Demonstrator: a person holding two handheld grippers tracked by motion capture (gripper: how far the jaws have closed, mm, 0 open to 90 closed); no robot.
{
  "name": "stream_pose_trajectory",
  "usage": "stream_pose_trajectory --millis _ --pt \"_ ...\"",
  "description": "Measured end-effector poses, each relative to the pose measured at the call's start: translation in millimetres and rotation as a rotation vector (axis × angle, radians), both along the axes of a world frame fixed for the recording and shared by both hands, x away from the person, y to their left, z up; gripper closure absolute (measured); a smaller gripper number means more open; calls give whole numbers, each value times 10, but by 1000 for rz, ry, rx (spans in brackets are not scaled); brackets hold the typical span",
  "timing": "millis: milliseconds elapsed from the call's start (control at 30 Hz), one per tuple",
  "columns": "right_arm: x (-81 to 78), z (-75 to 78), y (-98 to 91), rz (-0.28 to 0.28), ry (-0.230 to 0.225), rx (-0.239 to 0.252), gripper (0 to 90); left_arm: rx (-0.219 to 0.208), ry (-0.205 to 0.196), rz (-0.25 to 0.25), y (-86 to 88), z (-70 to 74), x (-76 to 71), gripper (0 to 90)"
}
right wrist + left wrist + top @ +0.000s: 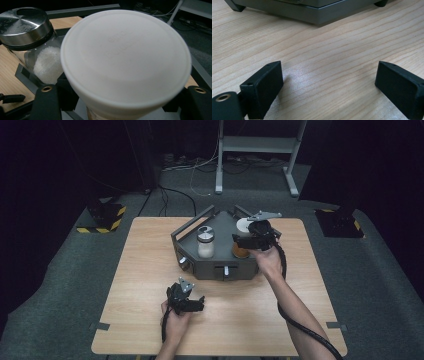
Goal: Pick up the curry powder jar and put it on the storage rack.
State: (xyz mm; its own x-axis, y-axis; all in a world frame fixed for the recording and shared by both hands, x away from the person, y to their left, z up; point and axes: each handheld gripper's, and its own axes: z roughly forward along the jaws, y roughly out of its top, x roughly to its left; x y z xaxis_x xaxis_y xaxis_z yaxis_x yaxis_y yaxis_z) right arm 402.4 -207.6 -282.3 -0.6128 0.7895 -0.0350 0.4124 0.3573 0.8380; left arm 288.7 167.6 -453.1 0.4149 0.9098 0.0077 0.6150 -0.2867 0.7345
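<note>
A grey metal tray (196, 266) with rails stands at the table's far middle. In it are a glass shaker (205, 243) with a steel lid, holding white grains, and to its right an orange-brown jar (240, 251) with a white lid. My right gripper (241, 240) reaches over the tray with its jaws on either side of that jar (125, 57), just under the lid, and they look slightly off its sides. The shaker (25, 27) stands just behind, to the left. My left gripper (200, 303) rests low over bare wood near the front; its jaws (329, 72) are wide apart with nothing between.
The tray's front wall (312, 12) lies a short way ahead of the left gripper. Wooden table (150, 270) has free room on both sides of the tray. Behind it on the floor are a white stand (257, 150), cables and two striped black bases (102, 217).
</note>
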Motion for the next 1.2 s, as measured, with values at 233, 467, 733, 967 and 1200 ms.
stream_pose_trajectory --millis 233,467,733,967,1200 --pt "-14 -28 -142 4 5 66 169 -1 0 0 0 0 0 80" --pt "-56 -51 -215 15 -4 76 129 -1 0 0 0 0 0 80" --pt "-119 -79 -289 21 -13 76 127 -2 0 1 0 -2 -1 80" --pt "-173 -106 -361 17 -19 78 125 -2 0 1 0 -2 -1 80" --pt "-217 -153 -444 15 -17 82 125 -2 0 1 -1 -2 -1 80"
